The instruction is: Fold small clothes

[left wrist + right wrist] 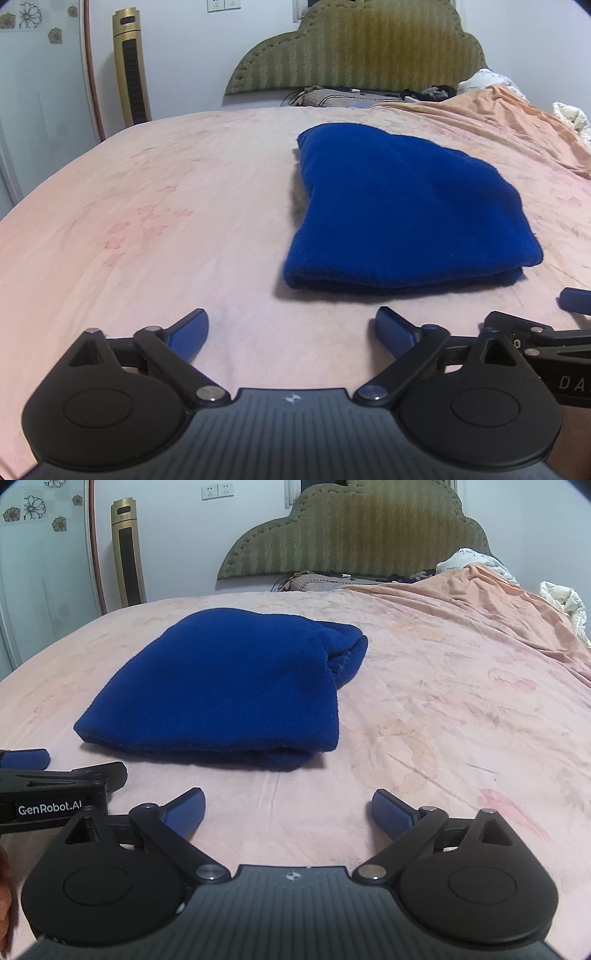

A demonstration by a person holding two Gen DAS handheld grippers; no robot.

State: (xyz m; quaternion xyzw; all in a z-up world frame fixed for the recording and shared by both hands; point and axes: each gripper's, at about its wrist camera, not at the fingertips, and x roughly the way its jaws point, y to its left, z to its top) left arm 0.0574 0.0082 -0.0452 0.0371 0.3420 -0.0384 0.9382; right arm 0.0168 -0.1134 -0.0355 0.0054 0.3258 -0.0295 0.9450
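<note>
Pink cotton covers the bed (129,221), the largest thing in either view, its sheet printed with faint flowers and running back to a green padded headboard (369,48). A peach blanket (480,602) is bunched along the bed's far right edge. On the sheet, nearer the foot edge than the headboard, lies the blue garment (399,210), a thick fleece piece already doubled into a rough rectangle with 2 layers showing along its near fold. In the right wrist view its far right corner looks bunched and uneven.

The left gripper (291,332) and the right gripper (288,810) both hover just short of that near fold, side by side, each with jaws spread wide and nothing between the blue pads; neither touches the cloth.

The fold in hand appears finished and released. Judging by its bulk, the next move would call either for 1 more fold, each gripper pinching a near corner, or for tidying the bunched corner
</note>
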